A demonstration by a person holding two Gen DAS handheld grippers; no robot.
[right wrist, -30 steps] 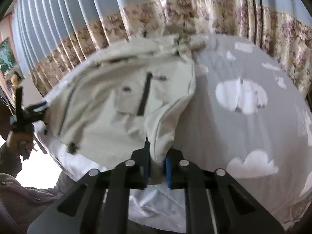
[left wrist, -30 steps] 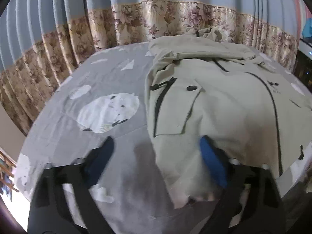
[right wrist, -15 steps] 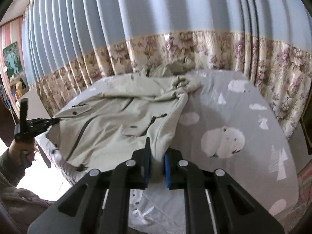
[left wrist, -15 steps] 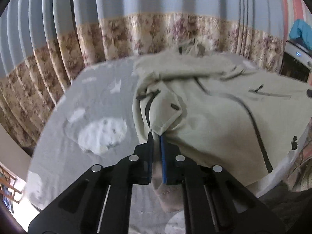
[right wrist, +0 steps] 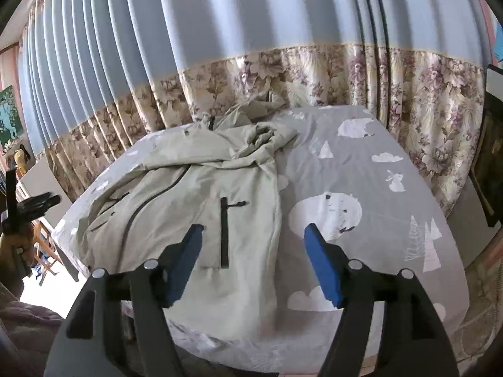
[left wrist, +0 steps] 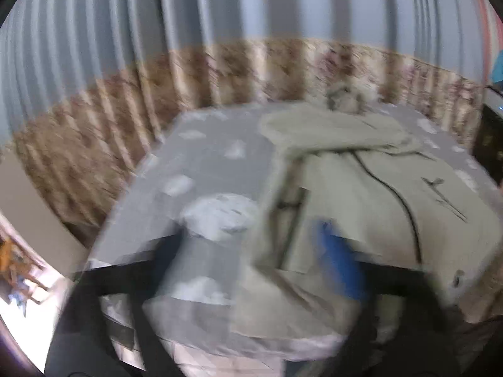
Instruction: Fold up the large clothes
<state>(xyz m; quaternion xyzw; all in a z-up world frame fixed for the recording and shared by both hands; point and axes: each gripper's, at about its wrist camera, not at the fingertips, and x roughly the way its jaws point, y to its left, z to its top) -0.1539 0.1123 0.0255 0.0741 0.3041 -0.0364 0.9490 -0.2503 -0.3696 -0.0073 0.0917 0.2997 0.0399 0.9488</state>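
On the cloud-print bed (right wrist: 377, 188), the beige jacket (right wrist: 188, 188) is laid flat for folding, with right gripper (right wrist: 251, 257) and blurred left gripper (left wrist: 251, 260) both held released above its hem.

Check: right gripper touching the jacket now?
Apart. Right wrist view shows the right gripper open, jacket lying flat on the bed between and beyond its fingers, nothing pinched.

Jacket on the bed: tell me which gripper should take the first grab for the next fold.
Right, probably. The right gripper hangs open straight over the jacket near its hem and black pocket zipper. The left gripper is open too, but its view is smeared by motion.
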